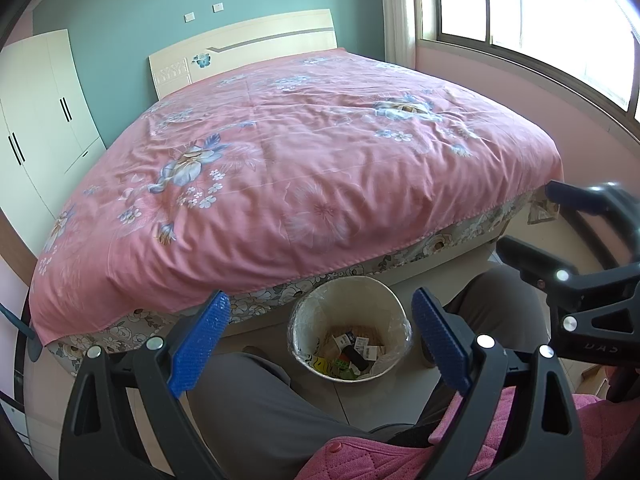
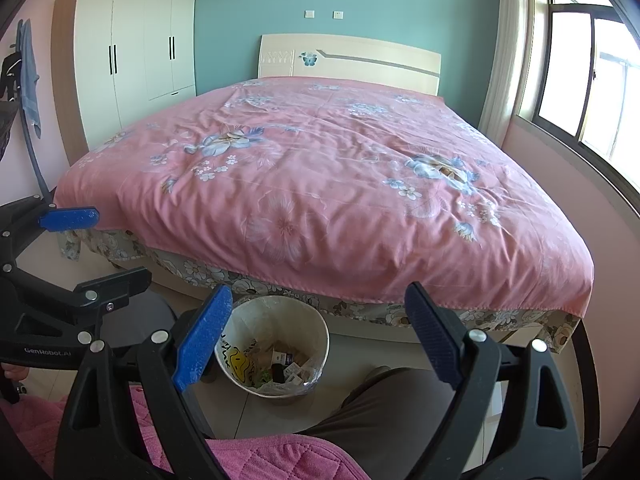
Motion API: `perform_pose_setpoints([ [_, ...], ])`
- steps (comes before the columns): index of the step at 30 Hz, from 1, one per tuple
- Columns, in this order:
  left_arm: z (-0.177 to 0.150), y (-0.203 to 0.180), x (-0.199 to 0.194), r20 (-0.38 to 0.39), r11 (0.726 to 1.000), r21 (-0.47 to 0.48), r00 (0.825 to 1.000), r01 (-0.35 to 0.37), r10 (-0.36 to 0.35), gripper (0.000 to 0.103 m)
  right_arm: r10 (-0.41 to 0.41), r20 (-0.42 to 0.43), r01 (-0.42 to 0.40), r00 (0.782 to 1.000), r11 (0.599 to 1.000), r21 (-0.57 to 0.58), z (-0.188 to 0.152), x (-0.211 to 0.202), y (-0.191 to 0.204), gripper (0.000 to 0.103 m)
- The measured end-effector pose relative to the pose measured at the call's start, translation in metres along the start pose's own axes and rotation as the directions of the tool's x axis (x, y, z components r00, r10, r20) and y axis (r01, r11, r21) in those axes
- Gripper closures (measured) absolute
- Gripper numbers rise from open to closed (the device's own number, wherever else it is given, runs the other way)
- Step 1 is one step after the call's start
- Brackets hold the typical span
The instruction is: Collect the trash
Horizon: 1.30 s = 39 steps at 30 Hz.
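Bin (image 1: 351,328): pale, round, lined with a clear bag; upright on the floor, just beside the foot of the bed, between the person's knees.
Bin contents (image 1: 354,354): small boxes, wrappers, paper scraps, heaped at the bottom; already collected, by the look of it.
Loose trash: none visible on the bed, nor on the visible floor; task judged near its end, or next piece outside both views.
Bearing from left tongs (image 1: 320,344): bin dead ahead and below, framed between the two blue pads.
Bearing from right tongs (image 2: 320,340): bin ahead and below, offset toward the left pad, part hidden behind it.
Nearer hand: left judged better lined up with the mouth; neither plainly closer.
Long axis: none to speak of; round mouth facing up, approach from above open on every side.
Left tongs, state: wide apart, nothing between the pads.
Right tongs, state: wide apart, empty.
Tongs to each other: side by side, well clear of touching, each visible at the edge of the other's view.
Bed (image 2: 320,168): pink floral cover, smooth, bare of objects.
Legs (image 1: 256,408): grey trousers, either side of the bin.
Surroundings: white wardrobe (image 2: 132,40) at far left, window (image 2: 588,64) at right.
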State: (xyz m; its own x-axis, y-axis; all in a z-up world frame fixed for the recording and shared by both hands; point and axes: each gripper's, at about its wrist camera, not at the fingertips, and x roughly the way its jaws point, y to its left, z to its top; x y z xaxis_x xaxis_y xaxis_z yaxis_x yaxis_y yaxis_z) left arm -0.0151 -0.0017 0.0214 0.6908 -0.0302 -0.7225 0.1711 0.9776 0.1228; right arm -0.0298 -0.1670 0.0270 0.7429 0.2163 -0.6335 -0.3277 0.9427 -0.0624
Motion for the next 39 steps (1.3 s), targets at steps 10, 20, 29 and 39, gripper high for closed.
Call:
perform_pose_setpoints([
  [10, 0.0001, 0.0, -0.0005, 0.001, 1.0, -0.001, 1.0, 0.002, -0.002, 0.009, 0.002, 0.003, -0.002, 1.0, 1.0, 0.0, 0.0017, -0.0009, 0.001, 0.016],
  [20, 0.0005, 0.0012, -0.0008, 0.0, 1.0, -0.001, 1.0, 0.001, -0.001, 0.009, 0.004, 0.002, -0.004, 1.0, 1.0, -0.004, 0.0036, -0.0011, 0.001, 0.016],
  [29, 0.0005, 0.0013, -0.0008, 0.002, 1.0, -0.002, 1.0, 0.0, 0.0, 0.009, 0.004, 0.004, -0.004, 1.0, 1.0, -0.006, 0.005, -0.0008, 0.0011, 0.016],
  [39, -0.0002, 0.0012, -0.0006, 0.0, 1.0, -0.003, 1.0, 0.002, -0.002, 0.009, 0.011, -0.007, -0.011, 1.0, 1.0, -0.008, 0.0054, 0.0011, 0.0014, 0.016],
])
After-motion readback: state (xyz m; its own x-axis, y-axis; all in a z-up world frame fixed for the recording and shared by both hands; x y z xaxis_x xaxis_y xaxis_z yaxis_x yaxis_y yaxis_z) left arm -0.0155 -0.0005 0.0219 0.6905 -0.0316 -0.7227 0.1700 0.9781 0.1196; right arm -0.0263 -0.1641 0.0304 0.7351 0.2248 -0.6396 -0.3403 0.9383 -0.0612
